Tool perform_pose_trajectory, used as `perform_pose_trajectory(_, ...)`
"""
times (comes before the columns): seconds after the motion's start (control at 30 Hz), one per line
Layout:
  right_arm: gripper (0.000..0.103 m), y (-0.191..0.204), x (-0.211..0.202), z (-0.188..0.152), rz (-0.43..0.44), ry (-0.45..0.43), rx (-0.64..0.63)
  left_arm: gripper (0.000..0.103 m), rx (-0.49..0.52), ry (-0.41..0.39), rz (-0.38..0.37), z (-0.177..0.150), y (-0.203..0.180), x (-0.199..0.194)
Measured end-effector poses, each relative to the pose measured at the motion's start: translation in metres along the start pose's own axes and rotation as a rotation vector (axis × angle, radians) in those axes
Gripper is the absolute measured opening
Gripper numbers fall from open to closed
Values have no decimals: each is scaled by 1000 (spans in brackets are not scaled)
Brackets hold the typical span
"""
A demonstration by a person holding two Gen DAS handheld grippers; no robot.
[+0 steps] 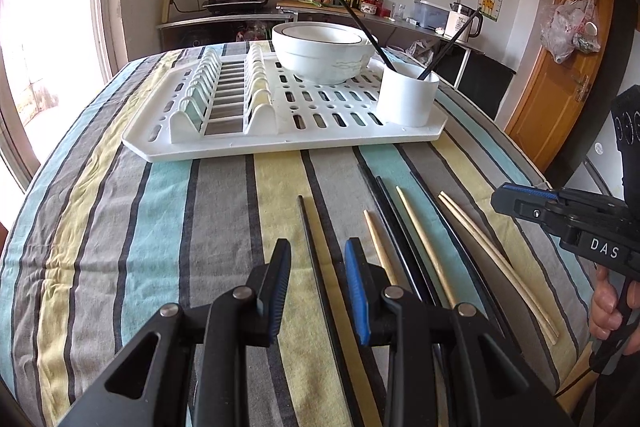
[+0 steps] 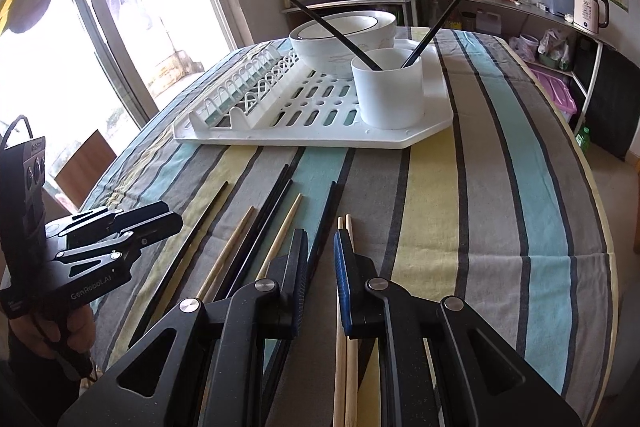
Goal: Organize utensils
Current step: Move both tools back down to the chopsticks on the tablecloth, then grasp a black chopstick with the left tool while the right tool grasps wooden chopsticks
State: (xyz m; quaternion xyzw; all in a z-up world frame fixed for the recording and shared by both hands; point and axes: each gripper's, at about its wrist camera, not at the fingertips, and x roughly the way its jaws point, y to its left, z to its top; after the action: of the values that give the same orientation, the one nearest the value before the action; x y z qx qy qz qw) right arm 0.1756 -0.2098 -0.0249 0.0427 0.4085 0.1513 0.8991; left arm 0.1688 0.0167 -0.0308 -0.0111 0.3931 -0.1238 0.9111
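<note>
Both grippers hang low, side by side: left gripper (image 1: pixel 318 259) jaws parted, right gripper (image 2: pixel 321 247) likewise, nothing between either pair

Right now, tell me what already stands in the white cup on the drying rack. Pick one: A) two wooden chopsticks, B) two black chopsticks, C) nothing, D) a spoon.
B: two black chopsticks lean crossed out of the white cup on the drying rack, while the wooden chopsticks lie on the striped cloth.
</note>
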Motion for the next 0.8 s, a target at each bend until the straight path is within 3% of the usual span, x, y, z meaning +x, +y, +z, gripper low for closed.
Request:
perform_pose_trajectory(0.73, 14, 8, 71, 33, -91, 145, -55, 29, 0, 93, 36, 13, 3, 39)
perform_pose_trajectory(0.8, 8, 12, 72, 33, -123, 147, -82, 29, 19, 97, 53, 15, 0, 41)
